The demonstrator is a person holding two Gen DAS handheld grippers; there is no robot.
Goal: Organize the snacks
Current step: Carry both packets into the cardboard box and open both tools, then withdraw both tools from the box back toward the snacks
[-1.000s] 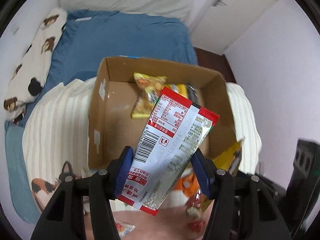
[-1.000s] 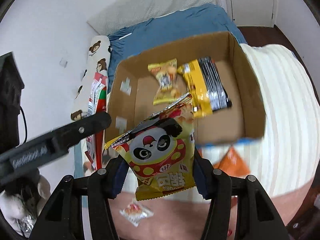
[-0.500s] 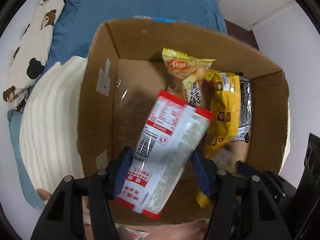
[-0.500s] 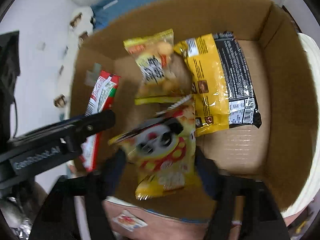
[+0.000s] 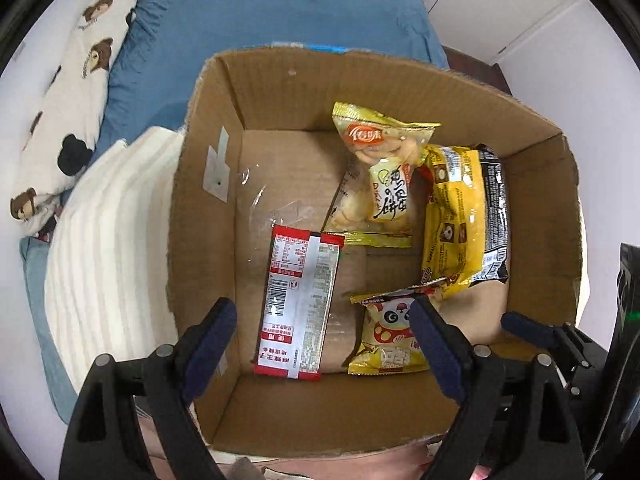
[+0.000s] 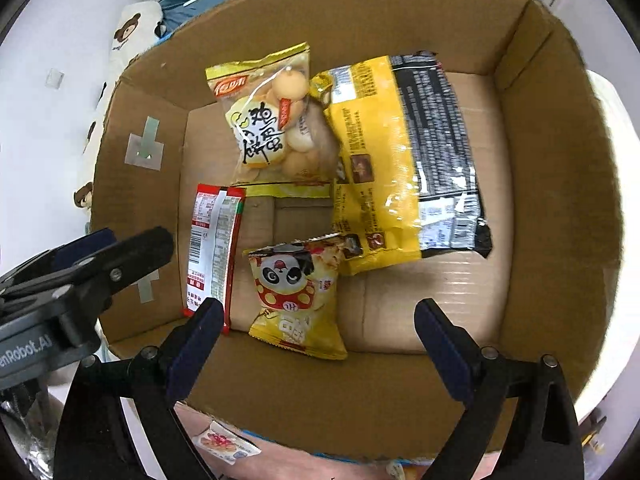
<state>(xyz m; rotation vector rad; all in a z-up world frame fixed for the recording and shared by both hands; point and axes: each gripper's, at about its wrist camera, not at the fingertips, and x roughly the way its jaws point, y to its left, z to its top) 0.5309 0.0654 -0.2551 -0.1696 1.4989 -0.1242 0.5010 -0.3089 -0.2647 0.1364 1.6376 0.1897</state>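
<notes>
An open cardboard box holds several snack packs. A red and white packet lies flat at the box's near left. A yellow panda bag lies beside it. Behind are a yellow biscuit bag and a large yellow and black bag. My left gripper is open and empty above the near wall. My right gripper is open and empty above the panda bag.
The box rests on a cream ribbed cushion on a bed with a blue sheet and a bear-print pillow. A small snack packet lies outside the box's near wall. A dark object stands at the right.
Both grippers moved over the box and opened. The red and white packet dropped from the left gripper and the panda bag from the right; both now lie on the box floor.
</notes>
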